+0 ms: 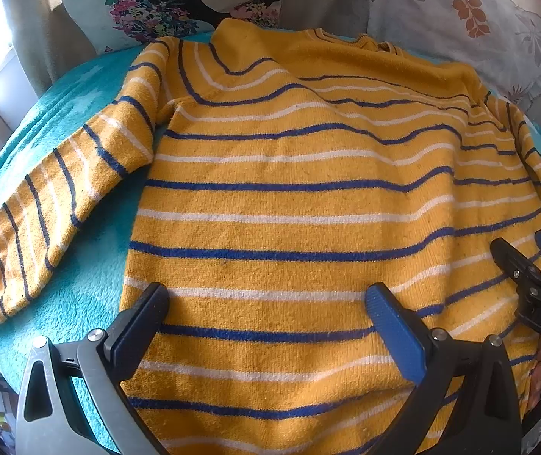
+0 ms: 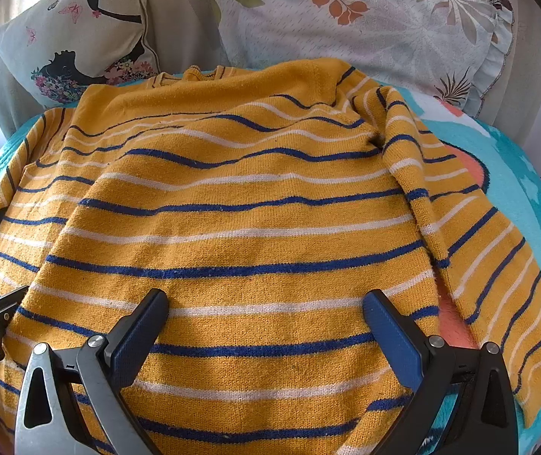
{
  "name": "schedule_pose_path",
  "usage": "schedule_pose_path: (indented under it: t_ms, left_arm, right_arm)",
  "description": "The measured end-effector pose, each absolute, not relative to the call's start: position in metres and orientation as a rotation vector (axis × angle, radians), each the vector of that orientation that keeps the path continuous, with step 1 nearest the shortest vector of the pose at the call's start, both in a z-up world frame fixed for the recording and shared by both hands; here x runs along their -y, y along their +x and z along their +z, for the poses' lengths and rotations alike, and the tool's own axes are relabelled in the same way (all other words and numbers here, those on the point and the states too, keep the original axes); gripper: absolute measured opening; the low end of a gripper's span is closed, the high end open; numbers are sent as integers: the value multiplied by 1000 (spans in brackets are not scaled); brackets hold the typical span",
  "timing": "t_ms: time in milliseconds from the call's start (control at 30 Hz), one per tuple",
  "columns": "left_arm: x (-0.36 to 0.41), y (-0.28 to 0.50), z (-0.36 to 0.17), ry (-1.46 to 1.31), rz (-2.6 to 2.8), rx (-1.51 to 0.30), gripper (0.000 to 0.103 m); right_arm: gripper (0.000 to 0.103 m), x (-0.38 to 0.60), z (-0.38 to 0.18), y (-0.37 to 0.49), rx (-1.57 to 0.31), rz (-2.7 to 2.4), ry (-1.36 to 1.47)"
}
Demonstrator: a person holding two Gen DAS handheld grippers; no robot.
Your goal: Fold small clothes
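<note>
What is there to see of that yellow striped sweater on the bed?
The sweater is mustard-yellow knit with thin blue and white stripes, a plain yellow band at the neck. It lies spread flat, slightly rippled, on a teal fleece blanket, neck toward the pillows. Its left sleeve and right sleeve angle outward, unfolded. The left gripper and right gripper are over its lower body with jaws open; whether they touch it is unclear.

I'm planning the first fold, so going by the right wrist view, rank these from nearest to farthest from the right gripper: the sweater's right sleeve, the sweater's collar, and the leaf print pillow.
1. The right sleeve, beside the right gripper on its right, on the turquoise blanket.
2. The collar, straight ahead at the sweater's far edge.
3. The leaf print pillow, behind the collar, up and to the right.
</note>
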State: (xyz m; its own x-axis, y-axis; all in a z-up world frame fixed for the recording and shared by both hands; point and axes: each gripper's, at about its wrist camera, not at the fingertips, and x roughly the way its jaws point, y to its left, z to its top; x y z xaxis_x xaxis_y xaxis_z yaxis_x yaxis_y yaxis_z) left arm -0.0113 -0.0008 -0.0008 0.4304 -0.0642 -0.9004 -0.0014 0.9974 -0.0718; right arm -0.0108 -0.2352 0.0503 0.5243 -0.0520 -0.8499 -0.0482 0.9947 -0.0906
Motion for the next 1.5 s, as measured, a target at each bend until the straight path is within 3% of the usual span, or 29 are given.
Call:
schedule_pose_path:
  t_ms: [1500]
  left_arm:
    - [-2, -17, 0, -72, -32, -1099, 103]
  right_arm:
    - [103, 235, 49, -13, -1019, -6, -112]
